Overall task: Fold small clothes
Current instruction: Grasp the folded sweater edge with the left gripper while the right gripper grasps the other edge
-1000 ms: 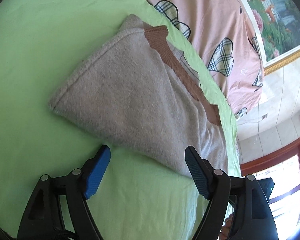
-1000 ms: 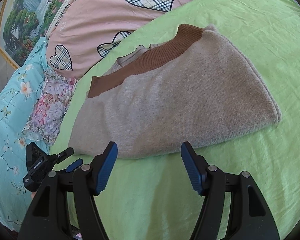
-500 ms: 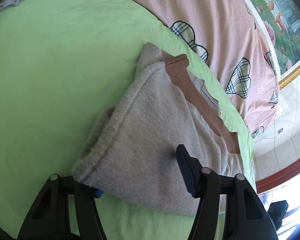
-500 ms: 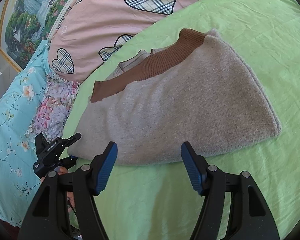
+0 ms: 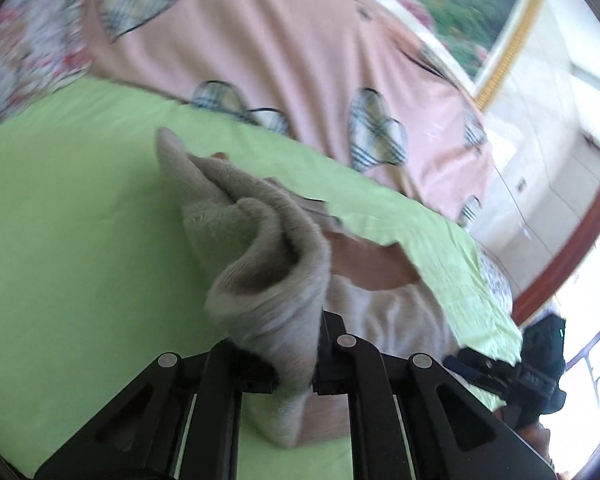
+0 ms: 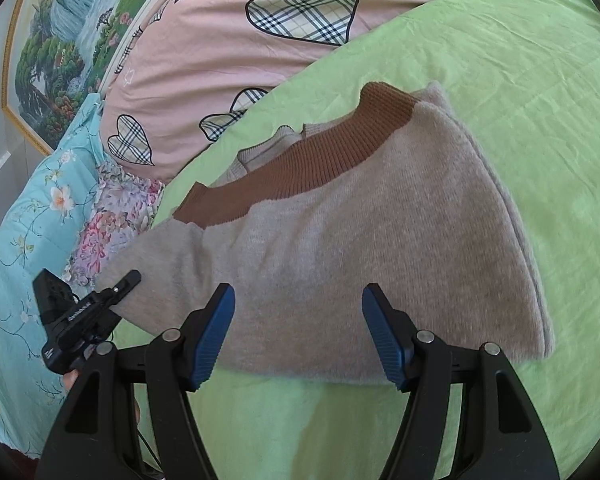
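Moved since the earlier frame: the left tongs (image 5: 296,360), then spread apart short of the cloth, had come together on the near left edge of the sweater (image 6: 340,256) and lifted it into a bunched roll; the right tongs (image 6: 296,336) barely shifted.

Item: small grey-beige knitted sweater with brown ribbed collar (image 6: 300,160), folded, lying on the green sheet (image 6: 520,80) of the bed. Its left edge was raised and clamped; the rest lay flat, right edge near the sheet's middle.

Left tongs: clamped on the sweater's edge, several layers gathered between them.

Right tongs: apart, hovering over the near hem, nothing between them.

Surroundings: pink quilt with plaid hearts (image 6: 220,40) at the far side; floral bedding (image 6: 28,216) at the left; framed landscape picture (image 6: 60,40) on the wall beyond.

Risks, judged: the bunched grip may hold uneven layers, so carrying it across could drag the lower layers and skew the fold. With the right side unpinned, the whole garment might slide on the sheet. Thick knit could slip free mid-lift.
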Demonstrator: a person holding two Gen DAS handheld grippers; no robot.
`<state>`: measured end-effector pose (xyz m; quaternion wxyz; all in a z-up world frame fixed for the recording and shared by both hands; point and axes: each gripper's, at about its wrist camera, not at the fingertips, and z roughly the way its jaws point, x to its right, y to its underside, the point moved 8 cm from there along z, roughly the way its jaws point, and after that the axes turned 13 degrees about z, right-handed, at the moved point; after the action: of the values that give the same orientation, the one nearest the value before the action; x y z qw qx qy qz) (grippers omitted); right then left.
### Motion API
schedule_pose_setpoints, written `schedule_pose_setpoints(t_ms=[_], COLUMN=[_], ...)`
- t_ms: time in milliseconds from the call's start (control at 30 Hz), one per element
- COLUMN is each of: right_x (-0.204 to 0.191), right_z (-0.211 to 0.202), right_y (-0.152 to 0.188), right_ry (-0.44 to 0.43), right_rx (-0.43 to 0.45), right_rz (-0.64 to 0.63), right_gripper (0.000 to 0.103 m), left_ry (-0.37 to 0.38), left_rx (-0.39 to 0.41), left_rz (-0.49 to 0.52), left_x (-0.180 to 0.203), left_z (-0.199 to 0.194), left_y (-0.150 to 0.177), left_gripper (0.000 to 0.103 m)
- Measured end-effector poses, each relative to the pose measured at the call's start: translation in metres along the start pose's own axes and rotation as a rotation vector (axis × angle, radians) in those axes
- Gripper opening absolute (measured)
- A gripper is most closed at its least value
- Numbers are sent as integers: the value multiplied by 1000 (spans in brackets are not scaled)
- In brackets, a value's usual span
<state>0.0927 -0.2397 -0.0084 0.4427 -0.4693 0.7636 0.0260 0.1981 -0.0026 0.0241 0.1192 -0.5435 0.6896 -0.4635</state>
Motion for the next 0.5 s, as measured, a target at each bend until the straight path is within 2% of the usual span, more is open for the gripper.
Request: schedule_pose_setpoints(t_ms=[133,300,367,433,500], right_x=[-4,-15,-26,-41,-50], right_z=[14,50,65,88,110], right_y=[-16,-40,-49,-57,-63], right_ry=[-93,-143,-168,-196,-186], right_rx=[-59,-170,-199,-253,-288], right_rz=[38,35,21,6,-8], right_gripper=[69,70,71,76,76], left_ry=[45,35,37,43,49], left_rx=[-60,-168,-191,-199,-196], left_rz=[128,250,266,259,249], left_x=[53,84,88,88,88], left_z=[32,69,76,79,79], left_y=[8,38,47,51,54], left_gripper=[8,8,8,8,8])
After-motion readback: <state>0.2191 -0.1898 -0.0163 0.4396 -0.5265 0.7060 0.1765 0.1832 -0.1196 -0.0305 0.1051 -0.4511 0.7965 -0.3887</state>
